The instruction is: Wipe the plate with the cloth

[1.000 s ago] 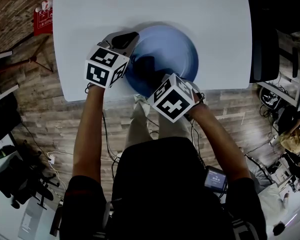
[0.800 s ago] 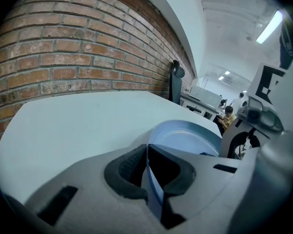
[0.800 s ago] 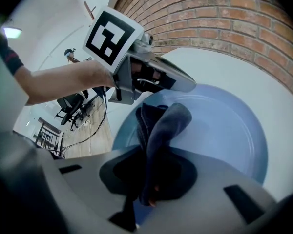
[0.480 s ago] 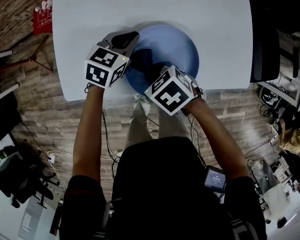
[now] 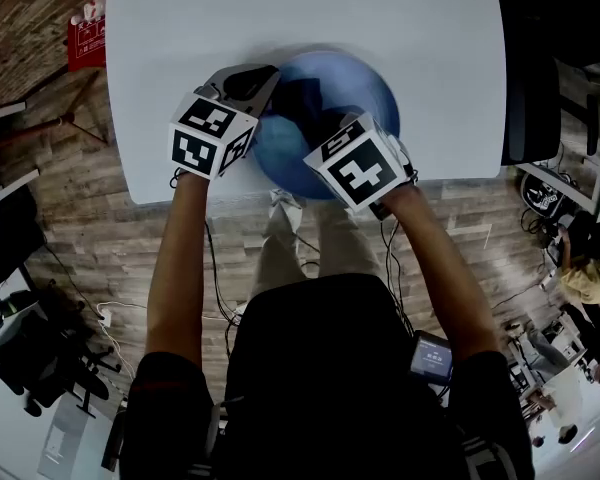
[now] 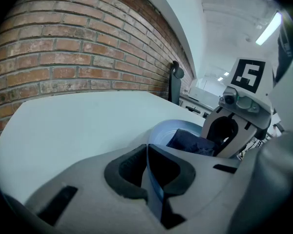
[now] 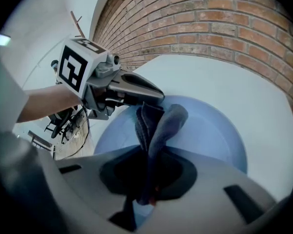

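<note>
Both my arms reach forward. My left gripper [image 6: 149,178] fingers squeeze the plate [image 5: 372,86] edge. My right gripper [image 7: 147,179] fingers squeeze the cloth [image 7: 159,123].

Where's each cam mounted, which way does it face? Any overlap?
Head view: on the head, facing steeply down at table and plate; arms, torso show.
Left gripper view: on left gripper, along jaws shut on plate rim.
Right gripper view: on right gripper, along jaws shut on cloth; left forearm shows.
Shared: plate and cloth, all three.
</note>
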